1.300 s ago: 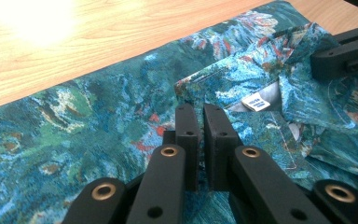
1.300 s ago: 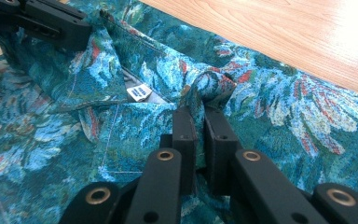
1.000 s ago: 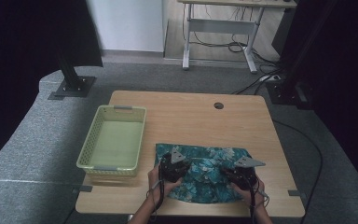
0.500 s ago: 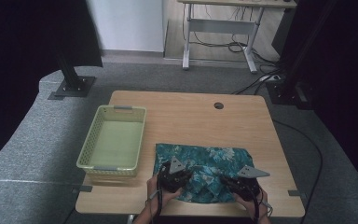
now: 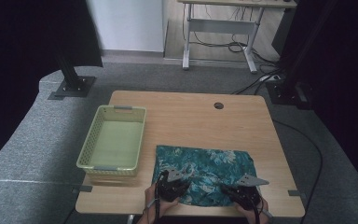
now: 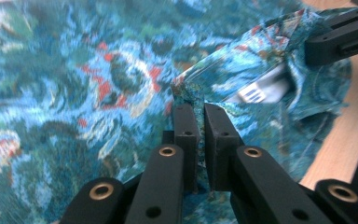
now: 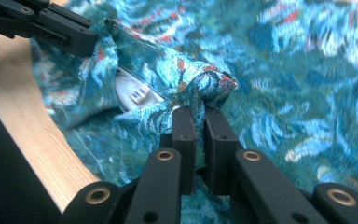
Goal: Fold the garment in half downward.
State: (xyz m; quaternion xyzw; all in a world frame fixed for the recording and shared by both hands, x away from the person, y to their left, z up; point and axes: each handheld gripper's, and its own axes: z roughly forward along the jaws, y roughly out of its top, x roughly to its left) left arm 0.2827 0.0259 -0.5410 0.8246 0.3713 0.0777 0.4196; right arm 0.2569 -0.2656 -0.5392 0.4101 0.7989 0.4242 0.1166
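on the near edge of the table (image 5: 242,116) lies the blue flowery cloth (image 5: 209,163). the left gripper (image 6: 200,116) and right gripper (image 7: 199,119) each pinch its near edge tight. a green basket (image 5: 114,140) sits just beside it.

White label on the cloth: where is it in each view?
High view: too small to make out on the patterned cloth.
Left gripper view: white label, upper right, inside the lifted fold.
Right gripper view: label, upper left, inside the fold.
Shared landmark: the pale wooden table.
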